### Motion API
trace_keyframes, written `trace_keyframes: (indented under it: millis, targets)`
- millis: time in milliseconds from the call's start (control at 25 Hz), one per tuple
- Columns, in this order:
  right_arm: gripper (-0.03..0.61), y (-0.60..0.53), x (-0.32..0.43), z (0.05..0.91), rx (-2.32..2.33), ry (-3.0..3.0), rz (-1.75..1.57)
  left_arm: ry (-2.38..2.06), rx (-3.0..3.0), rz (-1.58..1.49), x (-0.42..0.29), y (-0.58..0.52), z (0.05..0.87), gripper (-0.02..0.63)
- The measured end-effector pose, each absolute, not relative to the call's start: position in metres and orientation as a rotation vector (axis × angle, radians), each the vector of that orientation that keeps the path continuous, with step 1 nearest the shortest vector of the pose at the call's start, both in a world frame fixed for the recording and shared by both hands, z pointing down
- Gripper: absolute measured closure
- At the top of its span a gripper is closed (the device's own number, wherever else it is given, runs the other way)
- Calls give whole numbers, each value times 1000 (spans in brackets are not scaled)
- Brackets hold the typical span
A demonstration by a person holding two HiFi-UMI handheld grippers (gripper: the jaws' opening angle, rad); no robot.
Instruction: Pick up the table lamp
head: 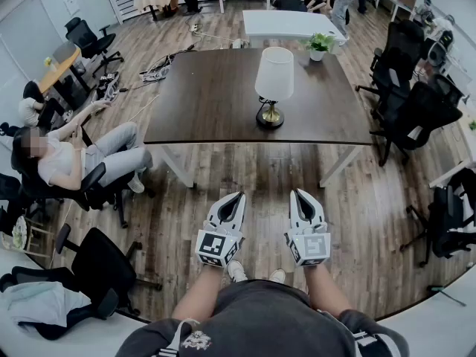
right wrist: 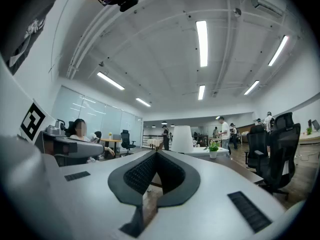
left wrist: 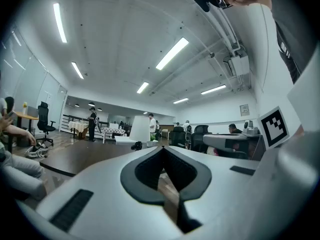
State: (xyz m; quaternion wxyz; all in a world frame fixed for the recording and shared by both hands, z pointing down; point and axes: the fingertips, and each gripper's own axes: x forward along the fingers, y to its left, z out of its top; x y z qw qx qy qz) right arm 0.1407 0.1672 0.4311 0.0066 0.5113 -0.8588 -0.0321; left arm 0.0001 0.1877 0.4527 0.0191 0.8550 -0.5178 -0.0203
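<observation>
The table lamp (head: 274, 84) has a white shade and a brass-and-black base, and stands upright on the dark brown table (head: 208, 95), right of its middle. Both grippers hang level over the wooden floor, well short of the table's near edge and apart from the lamp. My left gripper (head: 237, 197) is shut with nothing in it, and so is my right gripper (head: 298, 194). In the left gripper view the lamp (left wrist: 138, 129) shows far off above the joined tips of the left gripper (left wrist: 162, 148). In the right gripper view the lamp (right wrist: 182, 139) stands beyond the right gripper (right wrist: 156, 152).
A small potted plant (head: 320, 45) sits at the table's far right corner, with a white table (head: 286, 24) behind it. Black office chairs (head: 416, 114) line the right side. A seated person (head: 74, 158) and more chairs (head: 97, 266) are at the left.
</observation>
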Motion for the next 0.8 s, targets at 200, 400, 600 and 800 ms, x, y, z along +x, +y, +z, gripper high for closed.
trace_keyframes:
  millis: [200,400,600,800]
  targets:
    - [552,171,130,434,1597,-2678,-98,-1636,2633,-60,-15,187,455,606]
    - [552,169,116,432,1590,-2675,-120,-1608,2649,-55,-25,185,457,606]
    - [551,164,102,427,1608,-2747,-87,-1573,2671,-52,-41,180,460,606]
    - [551,158,83,425,1635,-2707,-111,-1532,2707,-60,-58,171,457,606]
